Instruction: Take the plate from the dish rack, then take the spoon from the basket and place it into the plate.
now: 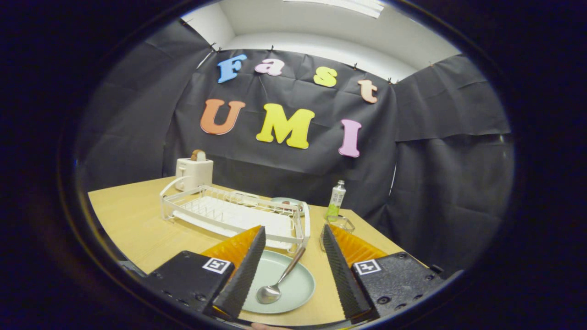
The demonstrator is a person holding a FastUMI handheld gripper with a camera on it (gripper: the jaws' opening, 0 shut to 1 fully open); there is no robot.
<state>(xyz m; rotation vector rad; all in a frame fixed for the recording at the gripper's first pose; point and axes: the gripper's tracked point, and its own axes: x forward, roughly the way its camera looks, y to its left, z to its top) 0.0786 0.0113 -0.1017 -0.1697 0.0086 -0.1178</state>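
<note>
Your widest thing is the wooden table (137, 220), which runs across the lower half of the frame from the left edge toward the right, with the black cloth wall behind it. On it, just left of centre, you have the white dish rack (234, 213), lying long and low with its wire grid bare of dishes on the side you can see. Behind the rack, at the upper left of the table, stands a white toaster (194, 173) with a slice of bread poking out of its top. Low in the middle of the frame lies the pale green plate (284, 284), flat on the table just in front of the rack's near corner. Your gripper (293, 275) is spread wide, its two fingers standing well apart with nothing clamped; the left finger overlaps the plate's left rim in the picture and the right finger stands clear of the plate to its right. A second small plate (288, 201) shows behind the rack's far end. To the right of that you see a green-labelled bottle (336, 199) upright, with a small clear container (340, 223) just in front of it. The spoon (279, 279) lies in the plate between your fingers, bowl low, handle angled up toward the rack over the plate's far rim.
</note>
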